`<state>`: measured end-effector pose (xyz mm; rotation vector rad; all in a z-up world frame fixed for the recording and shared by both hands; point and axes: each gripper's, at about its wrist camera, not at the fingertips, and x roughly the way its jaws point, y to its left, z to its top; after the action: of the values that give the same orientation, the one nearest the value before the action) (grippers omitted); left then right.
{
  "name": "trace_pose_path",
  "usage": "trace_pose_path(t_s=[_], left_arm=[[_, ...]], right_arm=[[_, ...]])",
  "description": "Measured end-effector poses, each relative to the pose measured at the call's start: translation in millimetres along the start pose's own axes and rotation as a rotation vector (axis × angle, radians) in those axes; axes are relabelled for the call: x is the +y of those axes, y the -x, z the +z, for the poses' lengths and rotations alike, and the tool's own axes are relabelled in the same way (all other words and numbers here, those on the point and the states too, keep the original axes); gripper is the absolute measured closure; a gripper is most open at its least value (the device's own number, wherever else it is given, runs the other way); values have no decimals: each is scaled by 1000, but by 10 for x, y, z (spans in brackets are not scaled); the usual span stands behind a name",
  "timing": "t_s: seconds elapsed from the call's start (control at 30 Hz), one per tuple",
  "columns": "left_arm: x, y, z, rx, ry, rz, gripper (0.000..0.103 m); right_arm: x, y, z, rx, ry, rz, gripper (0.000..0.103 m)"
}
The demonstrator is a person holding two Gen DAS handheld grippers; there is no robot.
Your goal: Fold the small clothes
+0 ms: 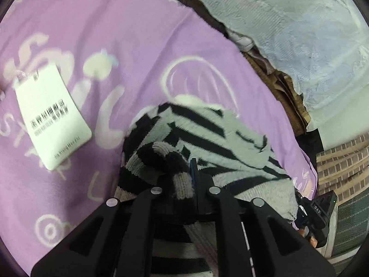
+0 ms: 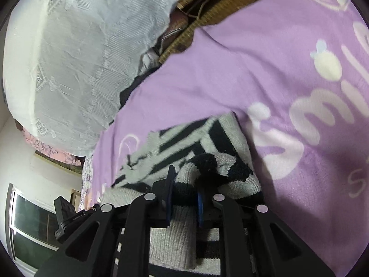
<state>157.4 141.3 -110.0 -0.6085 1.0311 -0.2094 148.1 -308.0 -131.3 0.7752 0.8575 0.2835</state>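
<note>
A small grey-and-black striped knit garment (image 1: 207, 136) lies on a purple printed blanket (image 1: 129, 37). My left gripper (image 1: 182, 177) is shut on a bunched, ribbed edge of this garment, which hides one finger. The same garment shows in the right wrist view (image 2: 198, 138), where my right gripper (image 2: 184, 191) is shut on another ribbed edge, knit fabric pinched between its blue pads (image 2: 200, 204). The right gripper also shows at the lower right of the left wrist view (image 1: 320, 210).
A white paper hang tag (image 1: 52, 117) with a barcode lies on the blanket at the left. A pale grey-white bedspread (image 2: 76, 57) and brown woven mat (image 2: 221, 7) lie beyond the blanket. A dark window (image 2: 30, 226) is at the lower left of the right wrist view.
</note>
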Motion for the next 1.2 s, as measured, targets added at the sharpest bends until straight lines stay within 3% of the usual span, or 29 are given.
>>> trace_pose_path(t_s=[0.1,0.13,0.17,0.2,0.27,0.43,0.63,0.83,0.93,1.03,1.1,1.17,1.2], left_arm=[[-103,100,-41,-28,-60,14,90],[-145,148,-55,-35,-77,17,87],[-181,226,-79,-42,-91,5,77],[-203,289,-94,-52,-96,-3,60],[-221,454,-150,-90,-102,0,48],[-215,708,-241,-114,-122,-38,48],[-247,759,-558,-78,-274,29,48],[-183,823,-816,-71,-403,84,48],[-300,770,-769,-73,-431,102,47],[-539,534,-685,-23,-497,124,46],[-710,303,-573,-27,-537,213,45],[-771,194,-361,-75,-502,254,44],[-741,167,-176,-118,-434,267,43]], right_arm=[[98,56,-47,-13,60,-14,77],[130,83,-66,-15,72,-15,66],[166,130,-96,-21,85,-15,57],[210,190,-138,-30,105,-20,56],[270,289,-220,-27,130,-9,56],[395,537,-425,-37,181,29,56],[472,739,-606,-28,243,54,56],[538,723,-820,2,320,-1,60],[636,650,-841,18,365,-18,60],[771,394,-759,82,417,-75,61],[855,151,-623,112,447,-128,63],[935,-42,-438,83,463,-191,63],[958,-126,-264,28,453,-211,63]])
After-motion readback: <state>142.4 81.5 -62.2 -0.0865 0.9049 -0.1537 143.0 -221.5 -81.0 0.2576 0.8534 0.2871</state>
